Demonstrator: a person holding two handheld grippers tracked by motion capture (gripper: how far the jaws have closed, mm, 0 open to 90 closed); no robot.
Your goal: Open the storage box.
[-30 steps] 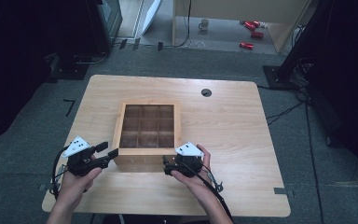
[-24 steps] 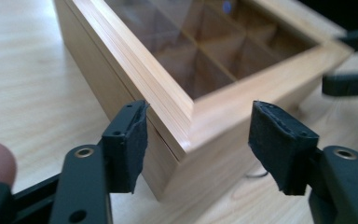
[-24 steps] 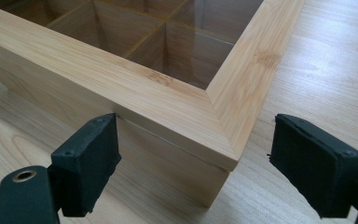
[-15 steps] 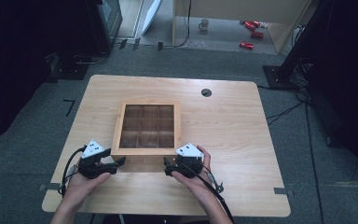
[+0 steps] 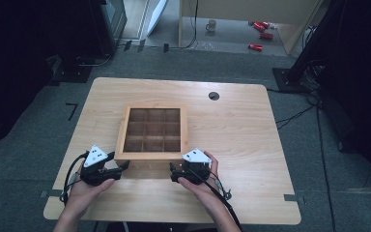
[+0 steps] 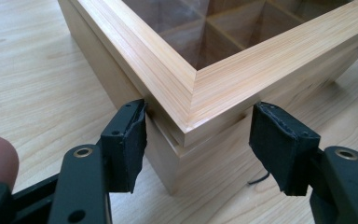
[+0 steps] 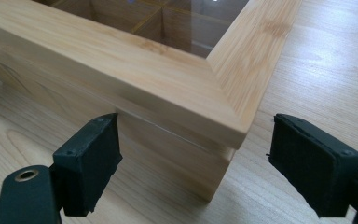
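A light wooden table [image 5: 251, 145] carries a divided wooden box [image 5: 152, 130] near its middle. At the box's near-left corner the left gripper [image 6: 198, 149] gapes wide, holding nothing; at its near-right corner the right gripper [image 7: 193, 161] does likewise.

Both tongs, left [image 5: 123, 166] and right [image 5: 172, 173], gape wide, low.

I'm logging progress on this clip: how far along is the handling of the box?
Done: both grippers are at the box, the left gripper at its near left corner, the right gripper at its near right corner. In hand: each gripper's open jaws straddle a corner, level with the seam under the glass-paned lid. Left: neither has closed, the lid is still shut, and the box sits flat on the table.
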